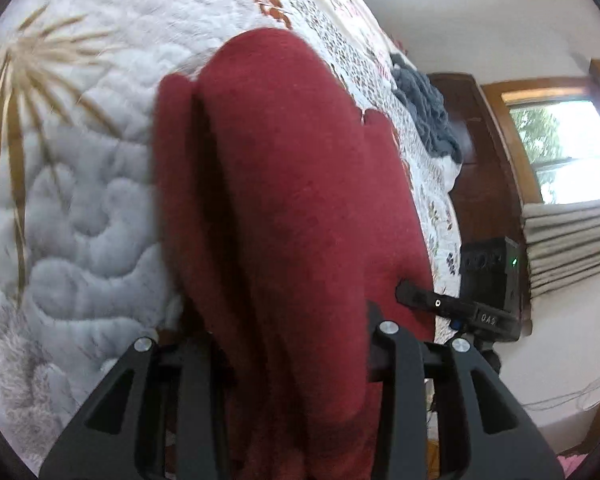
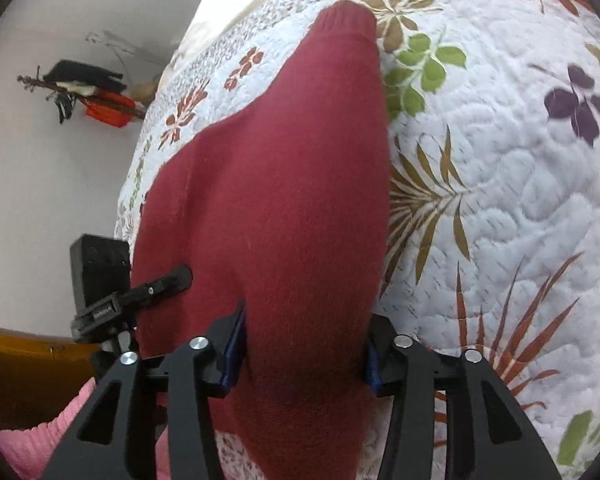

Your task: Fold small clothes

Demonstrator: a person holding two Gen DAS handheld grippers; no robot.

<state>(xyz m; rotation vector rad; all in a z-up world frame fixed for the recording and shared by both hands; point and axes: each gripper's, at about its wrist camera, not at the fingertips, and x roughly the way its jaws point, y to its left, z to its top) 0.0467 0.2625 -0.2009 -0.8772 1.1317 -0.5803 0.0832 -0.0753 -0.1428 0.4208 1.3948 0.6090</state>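
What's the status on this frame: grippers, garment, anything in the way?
Left gripper shut on red sweater. Right gripper shut on same sweater, cuff trailing on quilt. Grey garment farther along the bed, clear of the work.

Both wrist cameras sit low and very near the red garment, each looking forward along its own fingers across the quilted bedspread. The left view faces the far window; the right view faces a white wall. They share the garment and quilt.
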